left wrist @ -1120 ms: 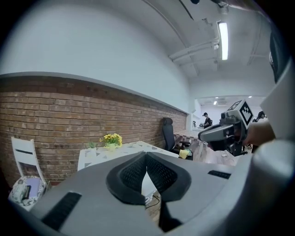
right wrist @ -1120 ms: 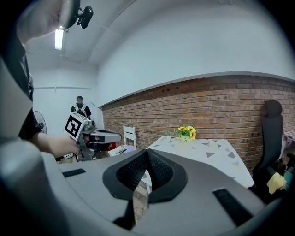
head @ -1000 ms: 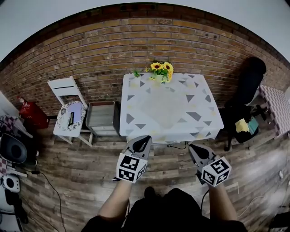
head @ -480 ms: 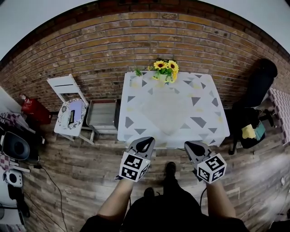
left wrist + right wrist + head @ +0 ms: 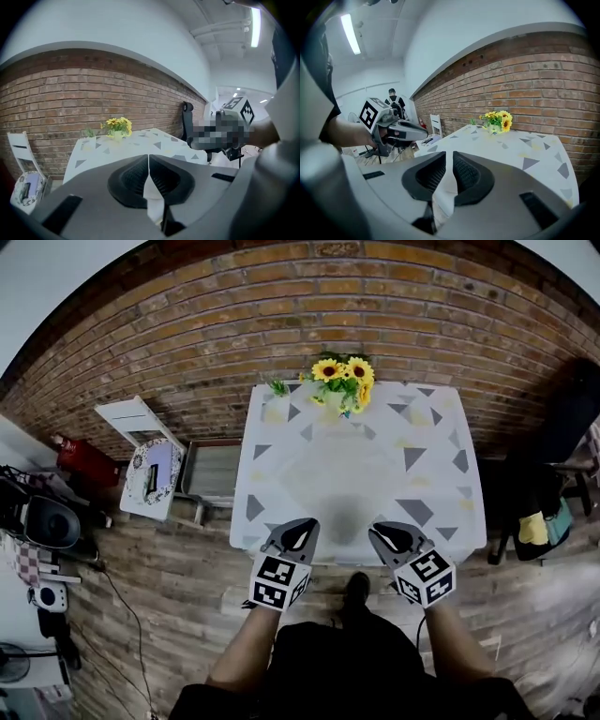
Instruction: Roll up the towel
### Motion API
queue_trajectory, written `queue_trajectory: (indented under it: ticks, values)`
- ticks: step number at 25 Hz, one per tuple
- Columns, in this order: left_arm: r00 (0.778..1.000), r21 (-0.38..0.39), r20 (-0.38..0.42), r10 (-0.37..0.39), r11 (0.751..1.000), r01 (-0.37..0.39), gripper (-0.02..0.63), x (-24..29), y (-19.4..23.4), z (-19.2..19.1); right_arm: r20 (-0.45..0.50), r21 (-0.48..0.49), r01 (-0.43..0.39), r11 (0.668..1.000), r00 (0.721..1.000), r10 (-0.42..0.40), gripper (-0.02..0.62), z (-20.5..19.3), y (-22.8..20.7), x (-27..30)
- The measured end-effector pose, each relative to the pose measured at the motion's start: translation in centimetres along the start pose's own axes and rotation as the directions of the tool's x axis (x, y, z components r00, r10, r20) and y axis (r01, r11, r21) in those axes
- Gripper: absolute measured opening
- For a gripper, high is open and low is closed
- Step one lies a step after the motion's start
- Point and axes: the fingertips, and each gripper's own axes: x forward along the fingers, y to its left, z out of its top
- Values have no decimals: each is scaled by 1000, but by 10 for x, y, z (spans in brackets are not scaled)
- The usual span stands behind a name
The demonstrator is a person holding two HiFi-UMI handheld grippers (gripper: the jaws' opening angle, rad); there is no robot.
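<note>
The pale, almost white rectangular towel [image 5: 349, 470] lies flat and unrolled in the middle of the worktop [image 5: 450, 512]. The worktop is a square table under a white cloth printed with grey and yellow triangles. The towel's edges are faint against the cloth, so its exact outline is hard to tell.

Both grippers hang over the near margin of the worktop, side by side and well apart from each other, pointing toward the towel. The grey left gripper [image 5: 298, 527], with its cube of black-and-white square markers, has its ribbed jaws pressed together and nothing between them. The matching right gripper [image 5: 384, 531] shows a narrow gap. Its jaws have just been opening, and they hold nothing. Whether either tip touches the cloth cannot be told.

A bunch of yellow sunflowers [image 5: 342, 376] in a small pale vase stands at the far edge of the worktop, against the red brick wall [image 5: 281, 324]. A white wooden chair [image 5: 141, 442] and a grey open crate [image 5: 211, 472] stand to the left. A black office chair [image 5: 562, 427] is on the right. The floor [image 5: 178, 587] is grey-brown wooden planks.
</note>
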Motion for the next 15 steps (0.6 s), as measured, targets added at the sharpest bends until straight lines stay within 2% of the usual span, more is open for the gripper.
queue_trajectory:
  ticks: [5,9,15]
  values:
    - [998,-11,-69,-4,1000,3,21,14,2,-18,-64,-34,-31,999,998,29,58,-17,-6,22]
    - [993,-9,-105,-61,998,60,21,21,2,-46,-154,-64,-51,997,987,41,92,-41,11,35]
    - [979,20,-126,-162,986,166,26,26,-8,-80,-290,-118,-39,992,957,3,123,-82,38,47]
